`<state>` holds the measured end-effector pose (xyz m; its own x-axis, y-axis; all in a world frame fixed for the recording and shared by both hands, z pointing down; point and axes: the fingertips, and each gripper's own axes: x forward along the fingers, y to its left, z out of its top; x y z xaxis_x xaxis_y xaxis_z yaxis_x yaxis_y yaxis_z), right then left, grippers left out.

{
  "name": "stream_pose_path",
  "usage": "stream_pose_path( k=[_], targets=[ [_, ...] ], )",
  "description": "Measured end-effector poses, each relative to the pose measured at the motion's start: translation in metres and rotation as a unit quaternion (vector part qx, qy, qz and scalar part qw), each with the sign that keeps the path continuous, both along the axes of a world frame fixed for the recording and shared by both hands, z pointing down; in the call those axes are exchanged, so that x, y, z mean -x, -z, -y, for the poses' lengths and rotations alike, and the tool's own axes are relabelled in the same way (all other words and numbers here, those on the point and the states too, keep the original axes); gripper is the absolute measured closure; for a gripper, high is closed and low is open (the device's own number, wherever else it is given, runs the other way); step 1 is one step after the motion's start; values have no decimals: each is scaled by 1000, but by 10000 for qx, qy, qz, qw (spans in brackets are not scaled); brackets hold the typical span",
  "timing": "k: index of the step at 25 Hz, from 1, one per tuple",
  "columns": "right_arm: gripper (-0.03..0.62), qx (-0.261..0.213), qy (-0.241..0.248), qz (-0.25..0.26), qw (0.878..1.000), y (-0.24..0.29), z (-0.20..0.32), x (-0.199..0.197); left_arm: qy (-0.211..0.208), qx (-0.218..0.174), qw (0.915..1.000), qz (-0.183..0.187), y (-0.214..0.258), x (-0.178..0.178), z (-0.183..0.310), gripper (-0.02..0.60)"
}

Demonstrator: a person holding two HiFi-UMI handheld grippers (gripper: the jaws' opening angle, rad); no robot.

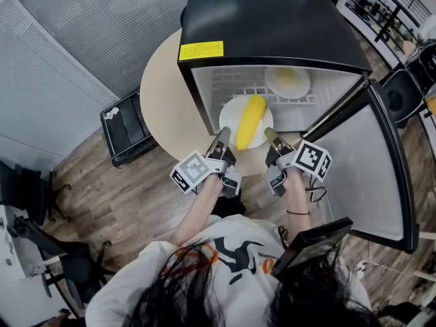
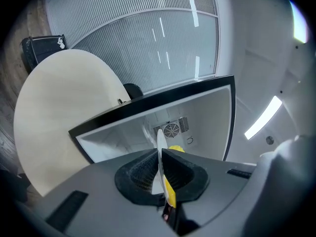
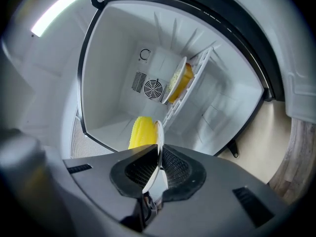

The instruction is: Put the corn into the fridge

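A yellow corn cob (image 1: 250, 120) lies on a white plate (image 1: 229, 116) held at the open mouth of the black mini fridge (image 1: 266, 26). My left gripper (image 1: 222, 140) is shut on the plate's near left rim, my right gripper (image 1: 270, 137) on its near right rim. In the left gripper view the plate (image 2: 160, 147) stands edge-on between the jaws of the left gripper (image 2: 162, 174), with corn (image 2: 170, 191) behind it. In the right gripper view the corn (image 3: 142, 131) shows past the plate rim (image 3: 159, 135) clamped by the right gripper (image 3: 157, 169).
The fridge stands on a round beige table (image 1: 163, 94), its door (image 1: 371, 176) swung open to the right. A second plate (image 1: 287, 82) with yellow food rests on the wire shelf (image 1: 231, 80) inside. A black bin (image 1: 126, 128) sits on the wood floor at left.
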<state>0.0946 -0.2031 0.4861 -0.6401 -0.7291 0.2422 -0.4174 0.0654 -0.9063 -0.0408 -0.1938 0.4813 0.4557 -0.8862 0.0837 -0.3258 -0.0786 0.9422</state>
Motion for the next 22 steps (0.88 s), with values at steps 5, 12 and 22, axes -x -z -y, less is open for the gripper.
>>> stream_pose_path(
  k=[5, 12, 22],
  targets=[
    [571, 20, 79, -19, 10000, -1, 21, 7, 159, 78, 9998, -90, -4, 8, 16, 558],
    [571, 300, -325, 321, 9985, -7, 38, 4, 52, 107, 9999, -66, -7, 9, 31, 558],
    [571, 271, -925, 406, 9945, -10, 65, -9, -678, 121, 9965, 471, -17, -7, 40, 529]
  ],
)
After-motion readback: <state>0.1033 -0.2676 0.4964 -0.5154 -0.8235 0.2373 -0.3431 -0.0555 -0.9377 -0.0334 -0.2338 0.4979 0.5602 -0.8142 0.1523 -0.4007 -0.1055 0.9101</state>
